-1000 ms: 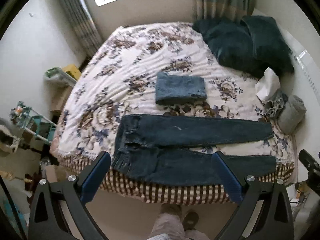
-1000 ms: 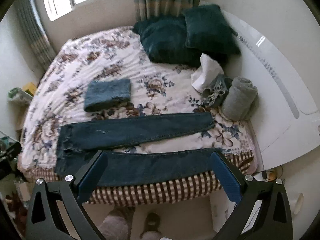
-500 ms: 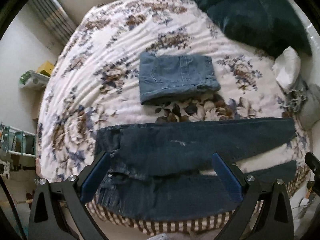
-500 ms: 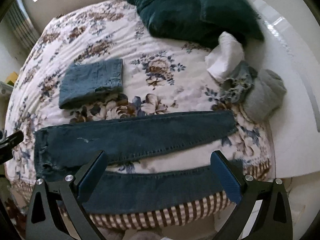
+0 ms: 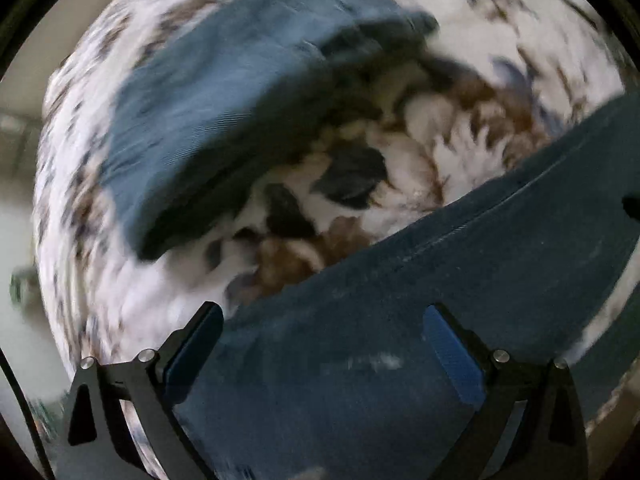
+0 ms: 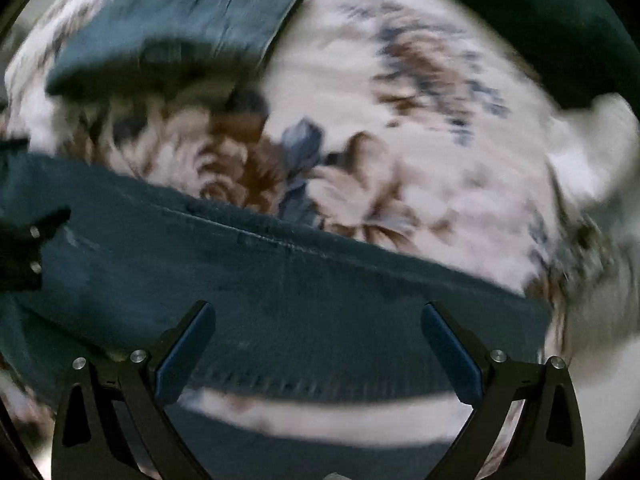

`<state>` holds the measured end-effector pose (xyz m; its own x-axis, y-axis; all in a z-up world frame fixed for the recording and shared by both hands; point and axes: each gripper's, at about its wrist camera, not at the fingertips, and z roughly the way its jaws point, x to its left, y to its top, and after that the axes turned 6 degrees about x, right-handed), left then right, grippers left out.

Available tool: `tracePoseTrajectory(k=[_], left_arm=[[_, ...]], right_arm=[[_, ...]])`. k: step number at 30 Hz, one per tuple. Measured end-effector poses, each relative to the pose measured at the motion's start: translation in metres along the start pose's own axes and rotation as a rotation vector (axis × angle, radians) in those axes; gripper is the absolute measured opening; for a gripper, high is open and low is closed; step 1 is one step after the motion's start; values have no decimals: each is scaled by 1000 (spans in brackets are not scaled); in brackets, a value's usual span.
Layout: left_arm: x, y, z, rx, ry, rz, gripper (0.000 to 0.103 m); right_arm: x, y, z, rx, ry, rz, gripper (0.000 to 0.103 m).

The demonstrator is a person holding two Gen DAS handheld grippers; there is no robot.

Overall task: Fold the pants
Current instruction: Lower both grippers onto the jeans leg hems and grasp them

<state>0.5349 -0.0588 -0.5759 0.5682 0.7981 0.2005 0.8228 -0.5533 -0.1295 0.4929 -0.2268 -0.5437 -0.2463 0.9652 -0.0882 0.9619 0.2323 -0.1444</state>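
Note:
Dark blue jeans (image 5: pixel 460 280) lie spread flat on the floral bedspread (image 5: pixel 452 128). In the left wrist view my left gripper (image 5: pixel 324 344) is open, close above the far leg, empty. In the right wrist view my right gripper (image 6: pixel 316 340) is open above the same far leg (image 6: pixel 320 292), empty; the near leg (image 6: pixel 300 456) shows below it past a strip of bedspread. The left gripper's body (image 6: pixel 28 240) shows at the left edge. Both views are motion-blurred.
A folded lighter-blue pair of jeans (image 5: pixel 240 92) lies beyond the dark pair, also in the right wrist view (image 6: pixel 180 28). Dark green pillows (image 6: pixel 560 20) and a white cloth (image 6: pixel 600 140) sit at the right of the bed.
Both grippers have dropped fast toward the bed, from high above it to just over the far leg of the dark jeans. Both stay open.

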Motion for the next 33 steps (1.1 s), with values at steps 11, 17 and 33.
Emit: tracePoseTrajectory(k=[11, 17, 33], left_arm=[[2, 38, 41, 117, -150, 308, 96], [20, 41, 19, 121, -258, 271, 35], [57, -76, -123, -153, -281, -155, 9]], right_arm=[[23, 50, 73, 143, 73, -364, 92], [13, 56, 48, 97, 143, -344, 23], [-6, -56, -44, -160, 169, -151, 9]])
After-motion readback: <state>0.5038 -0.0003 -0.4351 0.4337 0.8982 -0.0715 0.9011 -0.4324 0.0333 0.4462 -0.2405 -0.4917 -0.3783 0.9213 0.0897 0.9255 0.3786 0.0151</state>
